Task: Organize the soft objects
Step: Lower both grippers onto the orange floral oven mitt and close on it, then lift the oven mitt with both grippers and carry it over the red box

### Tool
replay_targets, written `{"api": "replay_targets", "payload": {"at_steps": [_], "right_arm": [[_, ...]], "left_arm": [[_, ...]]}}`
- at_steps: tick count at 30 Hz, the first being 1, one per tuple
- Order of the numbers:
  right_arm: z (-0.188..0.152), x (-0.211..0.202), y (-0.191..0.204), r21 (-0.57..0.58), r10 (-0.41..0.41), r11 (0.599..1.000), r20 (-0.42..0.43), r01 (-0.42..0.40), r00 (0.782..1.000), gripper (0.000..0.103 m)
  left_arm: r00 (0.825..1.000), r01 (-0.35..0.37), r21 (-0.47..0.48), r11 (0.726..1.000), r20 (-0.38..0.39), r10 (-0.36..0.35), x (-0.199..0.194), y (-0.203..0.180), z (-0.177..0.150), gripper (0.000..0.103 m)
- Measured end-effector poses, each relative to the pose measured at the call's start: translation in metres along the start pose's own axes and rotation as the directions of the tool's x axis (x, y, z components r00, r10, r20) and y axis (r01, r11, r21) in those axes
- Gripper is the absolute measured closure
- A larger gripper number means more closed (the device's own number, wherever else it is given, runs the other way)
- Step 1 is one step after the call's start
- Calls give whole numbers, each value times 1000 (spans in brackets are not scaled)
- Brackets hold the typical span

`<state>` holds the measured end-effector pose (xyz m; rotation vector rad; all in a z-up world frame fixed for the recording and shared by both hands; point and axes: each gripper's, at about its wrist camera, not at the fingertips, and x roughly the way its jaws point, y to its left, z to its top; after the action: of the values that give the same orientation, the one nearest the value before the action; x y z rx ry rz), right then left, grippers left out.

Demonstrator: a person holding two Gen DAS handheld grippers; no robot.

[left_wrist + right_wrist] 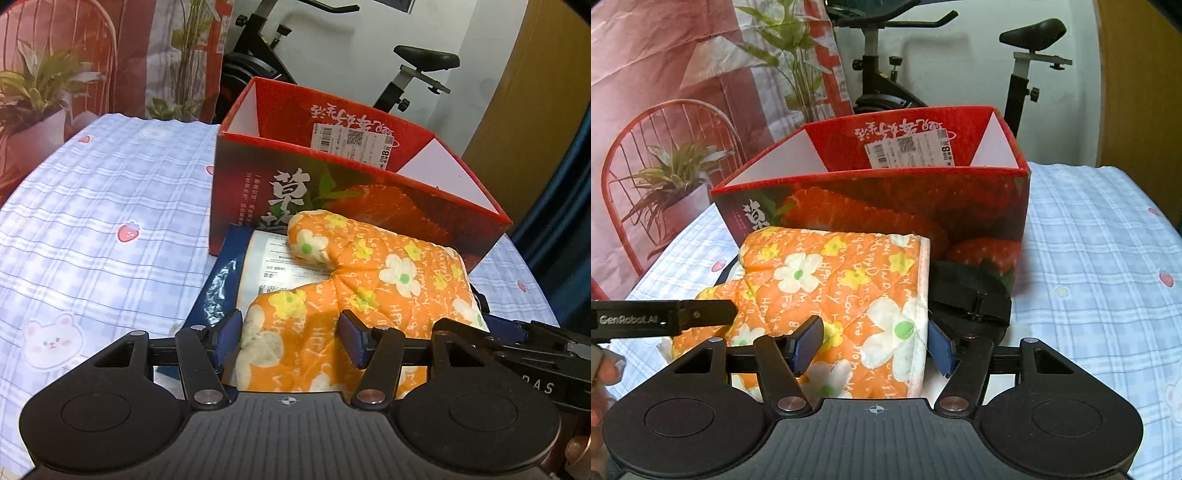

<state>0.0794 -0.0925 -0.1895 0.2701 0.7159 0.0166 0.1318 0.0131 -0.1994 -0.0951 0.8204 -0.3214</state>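
Observation:
An orange flowered oven mitt (pixel 354 280) (pixel 849 291) lies in front of an open red strawberry box (pixel 351 177) (pixel 879 206). My left gripper (pixel 291 339) is open, its blue pads (pixel 229 336) on either side of the mitt's finger end. My right gripper (pixel 875 347) is open around the mitt's cuff end, pads (pixel 807 347) beside the fabric. The mitt rests on a blue plastic package with a white label (pixel 266 262). A black strapped item (pixel 971 295) lies right of the mitt. The box looks empty inside.
A blue checked cloth with strawberries and bears (pixel 110 221) (pixel 1100 258) covers the surface. An exercise bike (pixel 406 66) stands behind the box. A red printed backdrop with plants (pixel 665 110) is at the left. A wooden door (pixel 535 92) is at the right.

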Motion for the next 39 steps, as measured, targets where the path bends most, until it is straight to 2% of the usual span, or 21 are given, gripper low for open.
{"api": "replay_targets", "payload": {"at_steps": [5, 10, 16, 20, 23, 24, 25, 32, 39], "right_arm": [[-1, -1, -3, 0, 6, 1000, 6, -6, 1000, 55], [-1, -7, -3, 7, -4, 1000, 18, 3, 1000, 68], [1, -14, -3, 8, 5, 1000, 42, -5, 999, 81], [1, -16, 1, 3, 49, 999, 40, -49, 998, 81], [0, -15, 5, -12, 45, 999, 34, -45, 998, 82], [0, -15, 4, -10, 45, 999, 35, -45, 998, 85], [0, -16, 4, -8, 41, 999, 39, -40, 998, 95], [3, -29, 1, -3, 42, 999, 86, -42, 995, 95], [5, -44, 4, -11, 47, 999, 128, -46, 991, 95]], "left_arm": [[1000, 7, 16, 1000, 10, -7, -5, -5, -1, 67], [1000, -6, 35, 999, 24, 5, -10, -11, -1, 78], [1000, 5, 38, 999, 30, -6, -13, -11, -1, 79], [1000, 3, 56, 998, 21, -4, -10, -12, -3, 79], [1000, 0, 62, 998, 24, -2, -9, -11, -4, 80], [1000, -4, 61, 998, 31, 2, -10, -11, -4, 82], [999, -8, 63, 998, 38, 6, -12, -11, -4, 84], [993, -42, 96, 995, 115, 31, -33, -19, -1, 87], [986, -35, 100, 994, 163, 18, -51, -21, 0, 87]]}}
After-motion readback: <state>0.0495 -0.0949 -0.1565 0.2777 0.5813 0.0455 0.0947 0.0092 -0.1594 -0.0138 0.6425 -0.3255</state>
